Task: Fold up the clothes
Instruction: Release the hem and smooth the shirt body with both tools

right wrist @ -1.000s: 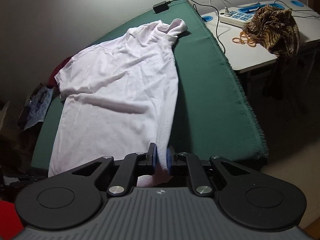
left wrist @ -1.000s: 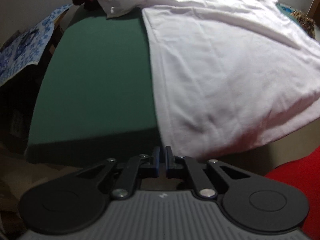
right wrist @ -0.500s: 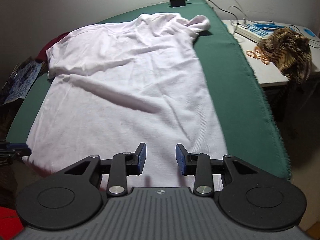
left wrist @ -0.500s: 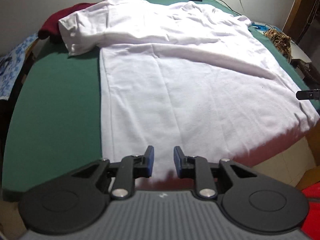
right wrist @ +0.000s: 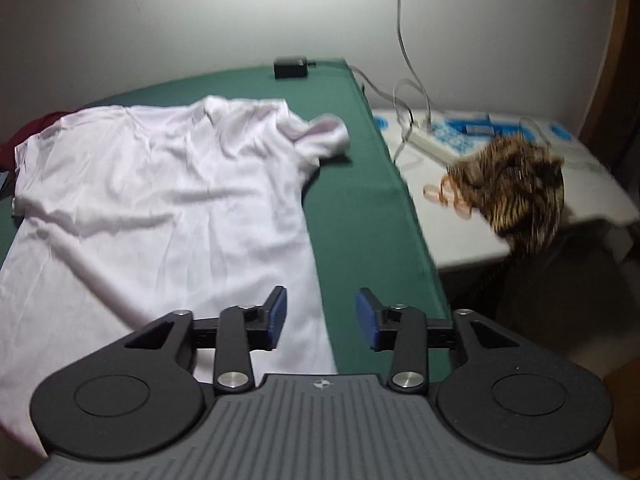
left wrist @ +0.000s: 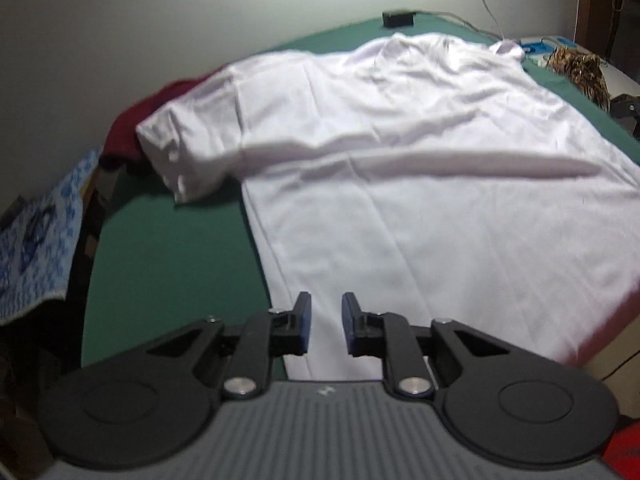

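Left wrist view had the left tool (left wrist: 325, 323) with jaws just opened and empty, the shirt (left wrist: 400, 200) spread flat ahead on the green tabletop (left wrist: 168, 280); the right tool (right wrist: 321, 317) likewise gaped, releasing the hem for folding.

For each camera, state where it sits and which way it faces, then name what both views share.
Left wrist: on the left gripper, angled down over the near hem of the white T-shirt; its two fingers show, apart, nothing between them.
Right wrist: on the right gripper, angled down over the shirt's right edge and green table cover; fingers wider apart, empty.
Shared: shirt, green cover, black adapter, striped brown cloth.
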Tool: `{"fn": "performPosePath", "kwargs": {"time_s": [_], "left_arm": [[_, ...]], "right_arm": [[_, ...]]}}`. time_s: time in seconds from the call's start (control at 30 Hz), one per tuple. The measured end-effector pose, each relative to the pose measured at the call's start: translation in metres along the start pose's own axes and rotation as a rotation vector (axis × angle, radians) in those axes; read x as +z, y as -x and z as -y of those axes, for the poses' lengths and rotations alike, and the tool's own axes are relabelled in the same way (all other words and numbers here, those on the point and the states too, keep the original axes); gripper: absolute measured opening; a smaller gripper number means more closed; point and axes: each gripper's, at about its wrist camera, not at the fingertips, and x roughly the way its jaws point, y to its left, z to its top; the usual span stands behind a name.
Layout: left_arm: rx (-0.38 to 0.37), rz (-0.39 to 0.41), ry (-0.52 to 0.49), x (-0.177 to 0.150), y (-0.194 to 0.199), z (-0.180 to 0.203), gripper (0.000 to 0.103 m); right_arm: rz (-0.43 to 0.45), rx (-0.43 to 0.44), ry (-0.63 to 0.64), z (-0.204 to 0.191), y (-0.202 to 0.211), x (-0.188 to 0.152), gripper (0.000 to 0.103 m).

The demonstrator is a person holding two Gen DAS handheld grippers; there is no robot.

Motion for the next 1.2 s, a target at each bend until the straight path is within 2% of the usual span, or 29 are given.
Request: {"fn": "performPosePath", "kwargs": {"time_s": [0.03, 0.07, 0.2, 0.3, 0.33, 0.37, 0.5, 0.53, 0.57, 0.6, 0.63, 0.7, 0.77, 0.8, 0.83, 0.87, 0.9, 0.93, 0.97, 1.0, 1.07, 1.17, 1.2], "left_arm": [[-0.006, 0.006, 0.0, 0.013, -0.008, 0.005, 0.03], [-0.01, 0.003, 0.003, 0.023, -0.018, 0.01, 0.03], [0.007, -0.058, 0.03, 0.049, -0.058, 0.03, 0.031], [0.011, -0.123, 0.116, 0.05, -0.073, 0.035, 0.034], [0.009, -0.138, 0.147, 0.05, -0.076, 0.036, 0.041], [0.017, -0.149, 0.17, 0.051, -0.078, 0.037, 0.044], [0.052, -0.182, 0.246, 0.058, -0.086, 0.045, 0.049], [0.06, -0.189, 0.26, 0.061, -0.087, 0.046, 0.052], [0.069, -0.196, 0.27, 0.063, -0.089, 0.048, 0.053], [0.077, -0.202, 0.28, 0.065, -0.09, 0.049, 0.055], [0.088, -0.208, 0.287, 0.067, -0.092, 0.049, 0.058], [0.112, -0.213, 0.286, 0.07, -0.093, 0.049, 0.063], [0.129, -0.216, 0.294, 0.071, -0.095, 0.047, 0.067], [0.134, -0.217, 0.301, 0.072, -0.096, 0.046, 0.068], [0.136, -0.217, 0.308, 0.073, -0.096, 0.045, 0.069], [0.138, -0.218, 0.315, 0.074, -0.097, 0.044, 0.069], [0.142, -0.22, 0.319, 0.075, -0.098, 0.042, 0.07], [0.146, -0.223, 0.32, 0.076, -0.098, 0.042, 0.07], [0.15, -0.226, 0.32, 0.078, -0.098, 0.041, 0.071], [0.155, -0.229, 0.319, 0.079, -0.099, 0.042, 0.071], [0.166, -0.231, 0.317, 0.082, -0.101, 0.043, 0.072], [0.185, -0.228, 0.305, 0.084, -0.102, 0.047, 0.076], [0.19, -0.228, 0.301, 0.085, -0.102, 0.047, 0.077]], "right_arm": [[0.034, -0.019, 0.049, -0.001, -0.012, 0.012, 0.063], [0.066, -0.038, 0.098, -0.003, -0.024, 0.023, 0.065], [0.113, -0.116, 0.302, 0.0, -0.087, 0.062, 0.065], [0.098, -0.125, 0.341, 0.014, -0.134, 0.082, 0.066], [0.093, -0.113, 0.336, 0.02, -0.146, 0.087, 0.066], [0.087, -0.083, 0.328, 0.026, -0.159, 0.093, 0.066], [0.074, 0.066, 0.308, 0.036, -0.193, 0.11, 0.064], [0.069, 0.119, 0.283, 0.04, -0.199, 0.115, 0.052], [0.059, 0.162, 0.248, 0.044, -0.202, 0.12, 0.013], [0.062, 0.166, 0.209, 0.049, -0.203, 0.124, 0.001], [0.066, 0.166, 0.17, 0.055, -0.203, 0.128, 0.002], [0.094, 0.084, 0.124, 0.072, -0.2, 0.131, 0.001], [0.054, 0.049, 0.04, 0.099, -0.204, 0.127, 0.002], [0.03, 0.043, 0.007, 0.11, -0.206, 0.123, 0.002], [0.002, 0.041, -0.027, 0.121, -0.211, 0.116, 0.007], [-0.019, 0.057, -0.048, 0.127, -0.214, 0.111, 0.012], [-0.03, 0.076, -0.06, 0.13, -0.214, 0.107, 0.012], [-0.019, 0.072, -0.07, 0.132, -0.211, 0.107, 0.021], [0.016, 0.036, -0.076, 0.131, -0.205, 0.11, 0.039], [0.052, -0.002, -0.082, 0.131, -0.198, 0.112, 0.046], [0.148, 0.016, -0.039, 0.119, -0.184, 0.121, 0.051], [0.13, 0.211, 0.106, 0.086, -0.183, 0.13, 0.061], [0.116, 0.229, 0.165, 0.072, -0.188, 0.131, 0.061]]}}
